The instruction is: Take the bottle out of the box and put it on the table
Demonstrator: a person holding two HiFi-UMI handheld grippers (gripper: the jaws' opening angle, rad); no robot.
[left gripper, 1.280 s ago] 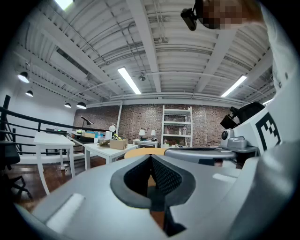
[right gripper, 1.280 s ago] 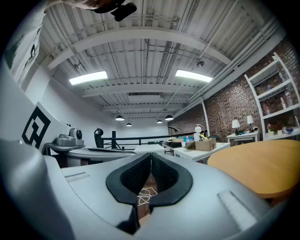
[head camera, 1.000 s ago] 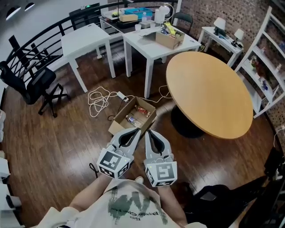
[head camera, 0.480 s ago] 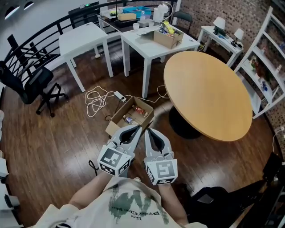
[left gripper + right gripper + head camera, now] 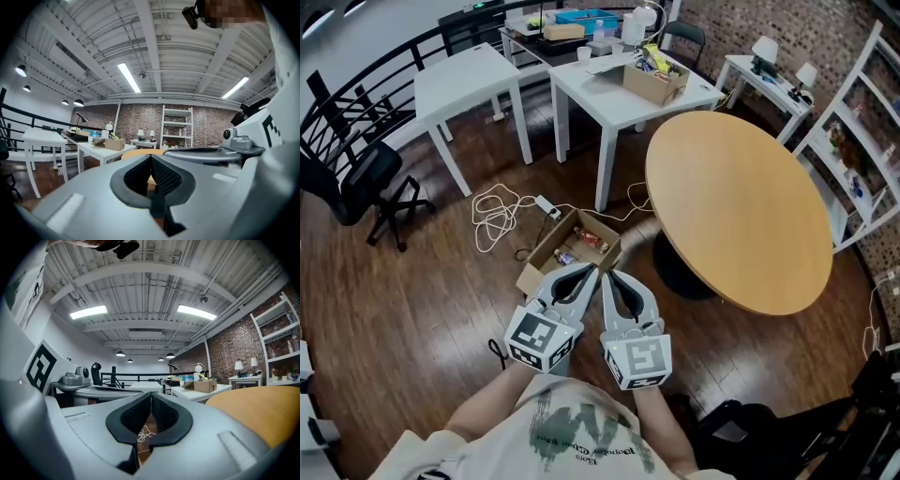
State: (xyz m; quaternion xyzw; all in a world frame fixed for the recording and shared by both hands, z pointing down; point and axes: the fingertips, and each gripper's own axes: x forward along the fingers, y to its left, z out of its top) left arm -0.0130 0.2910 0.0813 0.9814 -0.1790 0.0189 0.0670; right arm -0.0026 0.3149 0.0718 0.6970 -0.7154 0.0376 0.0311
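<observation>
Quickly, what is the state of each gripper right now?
Left gripper: closed, holding nothing.
Right gripper: closed, holding nothing.

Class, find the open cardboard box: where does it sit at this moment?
In the head view, the open cardboard box sits on the wood floor, left of the round table, with the coiled white cable on its left.

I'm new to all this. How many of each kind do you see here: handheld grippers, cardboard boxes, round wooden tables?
Grippers: 2, the left gripper and the right gripper.
Cardboard boxes: 2, the floor box and the tabletop box.
Round wooden table: 1.
Total: 5.
</observation>
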